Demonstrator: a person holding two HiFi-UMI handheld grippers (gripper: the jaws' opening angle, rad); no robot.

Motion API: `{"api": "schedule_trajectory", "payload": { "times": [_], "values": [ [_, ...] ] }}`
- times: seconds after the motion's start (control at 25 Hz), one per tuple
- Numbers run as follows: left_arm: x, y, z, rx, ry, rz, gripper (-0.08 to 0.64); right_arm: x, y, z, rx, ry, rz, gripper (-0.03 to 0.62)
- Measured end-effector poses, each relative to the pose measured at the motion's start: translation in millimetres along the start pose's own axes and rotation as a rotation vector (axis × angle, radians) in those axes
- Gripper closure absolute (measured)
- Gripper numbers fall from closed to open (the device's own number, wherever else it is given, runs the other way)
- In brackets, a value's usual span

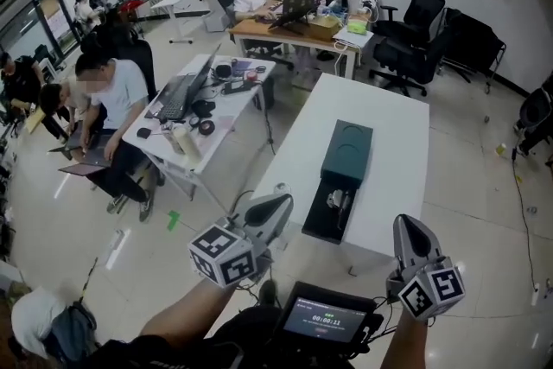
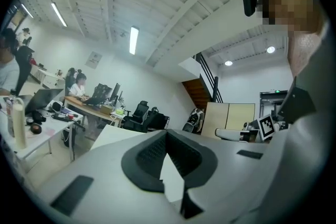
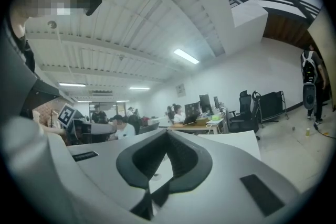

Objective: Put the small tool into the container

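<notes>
Head view: left gripper (image 1: 281,205) and right gripper (image 1: 408,225), both closed and empty, hover off the desk's (image 1: 389,125) near edge. Small tool (image 1: 337,201) lies inside the container (image 1: 347,153).

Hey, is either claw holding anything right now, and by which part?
Nothing is held. The left claw and the right claw are both shut with nothing between them. The small tool lies in the black tray, untouched.
</notes>
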State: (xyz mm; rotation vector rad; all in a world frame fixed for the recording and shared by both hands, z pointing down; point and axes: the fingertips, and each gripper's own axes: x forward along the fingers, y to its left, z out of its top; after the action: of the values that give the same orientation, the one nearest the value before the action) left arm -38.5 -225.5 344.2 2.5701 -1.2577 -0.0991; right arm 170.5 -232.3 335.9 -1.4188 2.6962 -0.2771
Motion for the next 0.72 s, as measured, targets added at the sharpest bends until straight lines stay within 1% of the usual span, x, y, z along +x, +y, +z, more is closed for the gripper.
{"api": "schedule_trajectory", "payload": {
  "times": [0.16,0.28,0.4,0.56,0.72],
  "values": [
    [-30.2,-16.4,-4.1,0.034,-0.001,0.053,0.555,-12.0,2.2,-9.3,0.016,0.010,0.043,0.597],
    [-54.7,-25.5,-9.9,0.043,0.005,0.096,0.555,-21.8,20.1,-13.3,0.030,0.008,0.096,0.597],
    [-80.7,-32.5,-5.7,0.053,-0.008,0.104,0.555,-28.3,42.8,-9.3,0.031,-0.007,0.119,0.597],
    [-135.1,-32.5,4.5,0.060,-0.041,0.090,0.555,-41.8,90.7,-8.2,0.042,-0.015,0.094,0.597],
    [-206.1,-26.8,6.2,0.054,-0.057,0.055,0.555,-55.5,163.4,-11.4,-0.010,-0.004,0.068,0.597]
  ]
}}
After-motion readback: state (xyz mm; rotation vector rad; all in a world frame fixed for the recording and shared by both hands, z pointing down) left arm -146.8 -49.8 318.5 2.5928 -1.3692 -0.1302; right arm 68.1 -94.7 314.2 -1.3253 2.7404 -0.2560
